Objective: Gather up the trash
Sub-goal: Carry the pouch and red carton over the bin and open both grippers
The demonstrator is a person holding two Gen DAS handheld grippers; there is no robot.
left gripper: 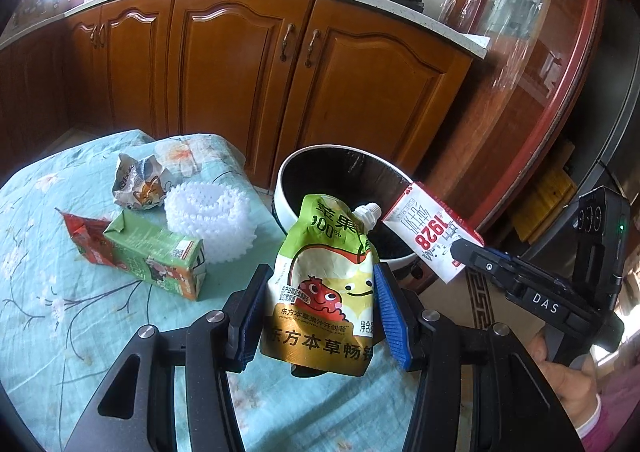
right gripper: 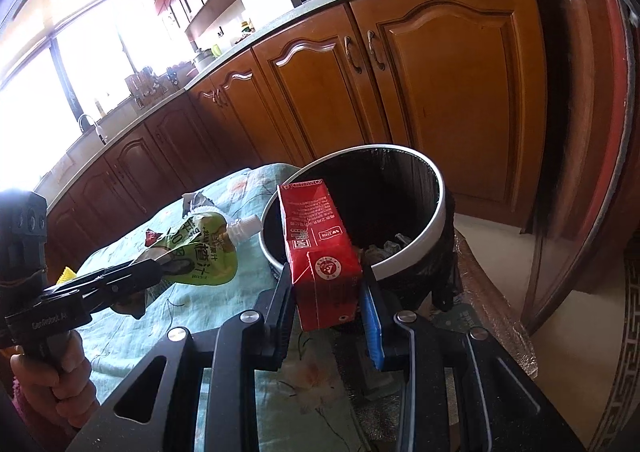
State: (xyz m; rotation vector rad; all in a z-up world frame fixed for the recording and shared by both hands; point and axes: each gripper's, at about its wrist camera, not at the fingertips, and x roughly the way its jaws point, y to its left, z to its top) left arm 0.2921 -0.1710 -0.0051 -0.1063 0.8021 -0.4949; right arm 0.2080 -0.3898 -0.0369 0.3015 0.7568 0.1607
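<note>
My left gripper (left gripper: pixel 320 308) is shut on a green and yellow juice pouch (left gripper: pixel 328 284) with a white spout, held above the table's edge beside the bin. My right gripper (right gripper: pixel 326 312) is shut on a red and white milk carton (right gripper: pixel 320 252), held over the near rim of the round bin (right gripper: pixel 436 220). The bin is white-rimmed with a black liner and some trash inside. In the left wrist view the carton (left gripper: pixel 432 232) hangs over the bin (left gripper: pixel 332 156). In the right wrist view the pouch (right gripper: pixel 200 252) is left of the bin.
On the floral blue tablecloth (left gripper: pixel 40 252) lie a green drink carton (left gripper: pixel 160 252), a red wrapper (left gripper: pixel 78 228), a crumpled printed wrapper (left gripper: pixel 140 180) and a white foam net (left gripper: pixel 208 220). Wooden kitchen cabinets (left gripper: pixel 240 64) stand behind. A glass-fronted cabinet (left gripper: pixel 540 52) is at right.
</note>
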